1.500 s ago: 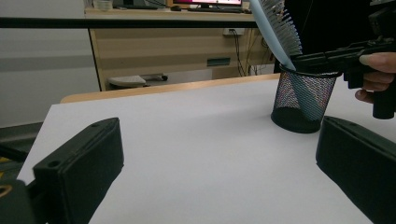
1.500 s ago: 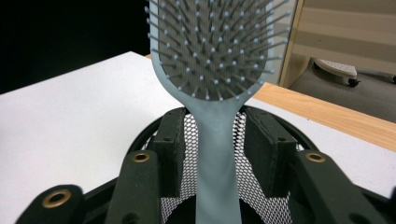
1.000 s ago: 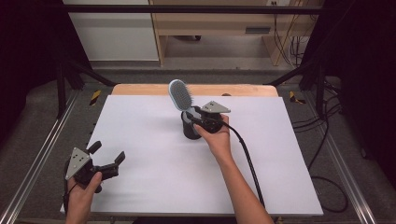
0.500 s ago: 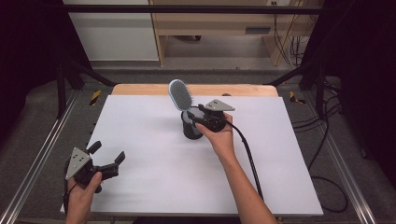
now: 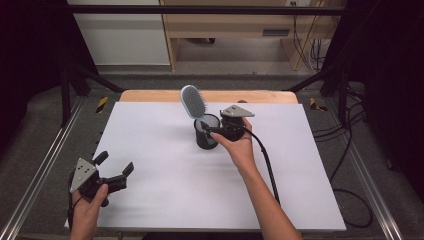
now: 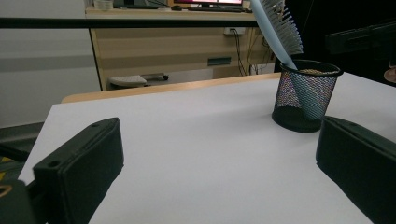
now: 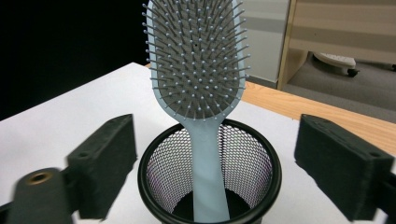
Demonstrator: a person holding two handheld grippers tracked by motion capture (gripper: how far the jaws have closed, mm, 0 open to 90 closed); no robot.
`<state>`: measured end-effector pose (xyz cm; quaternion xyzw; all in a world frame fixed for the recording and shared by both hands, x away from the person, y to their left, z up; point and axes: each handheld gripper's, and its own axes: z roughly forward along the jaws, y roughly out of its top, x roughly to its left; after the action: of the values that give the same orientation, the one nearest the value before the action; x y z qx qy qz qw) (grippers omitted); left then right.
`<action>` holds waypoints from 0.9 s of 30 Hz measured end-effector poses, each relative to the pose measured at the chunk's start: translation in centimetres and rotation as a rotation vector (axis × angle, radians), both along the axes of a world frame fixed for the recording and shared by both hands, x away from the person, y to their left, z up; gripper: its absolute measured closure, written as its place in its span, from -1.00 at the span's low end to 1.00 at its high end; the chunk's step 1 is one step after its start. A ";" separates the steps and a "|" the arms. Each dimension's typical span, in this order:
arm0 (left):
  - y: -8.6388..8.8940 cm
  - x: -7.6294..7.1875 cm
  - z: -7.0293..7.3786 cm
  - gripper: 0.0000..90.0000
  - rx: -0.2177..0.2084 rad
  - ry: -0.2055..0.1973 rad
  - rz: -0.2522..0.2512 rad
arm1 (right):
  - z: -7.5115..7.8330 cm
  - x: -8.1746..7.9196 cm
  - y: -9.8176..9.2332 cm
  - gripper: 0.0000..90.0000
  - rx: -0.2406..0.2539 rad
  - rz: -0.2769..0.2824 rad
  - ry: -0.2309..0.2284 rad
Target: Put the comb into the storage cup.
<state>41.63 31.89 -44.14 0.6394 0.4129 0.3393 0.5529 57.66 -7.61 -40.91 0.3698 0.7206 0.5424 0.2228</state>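
A pale blue paddle hairbrush (image 7: 196, 70) stands handle-down in a black wire-mesh cup (image 7: 209, 172), leaning against the rim, near the far middle of the white surface (image 5: 165, 175). The right tool (image 5: 216, 131) sits just beside the cup with its jaws spread wide either side of it, gripping nothing. The left tool (image 5: 116, 169) rests well apart at the near left corner, also spread. The brush looks light and rigid, its plastic smooth and probably slippery; the flat handle just above the rim seems the best hold. The bristled face has rounded pin tips. The mesh cup likely tips easily.
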 end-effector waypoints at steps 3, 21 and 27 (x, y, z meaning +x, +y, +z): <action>0.0 0.0 0.0 -0.98 0.001 -0.001 -0.001 | 0.2 -0.1 -0.3 -0.80 0.004 0.003 0.009; -0.2 0.1 -0.1 -0.98 0.007 0.002 -0.002 | 1.2 -1.7 -3.0 -0.87 -0.020 -0.019 -0.027; -0.3 0.1 -0.1 -0.98 0.011 0.004 -0.004 | 1.7 -2.3 -4.1 -0.88 -0.017 -0.023 -0.025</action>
<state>41.72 31.63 -44.23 0.6439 0.4109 0.3392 0.5491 55.37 -11.74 -39.24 0.3694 0.7182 0.5381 0.2414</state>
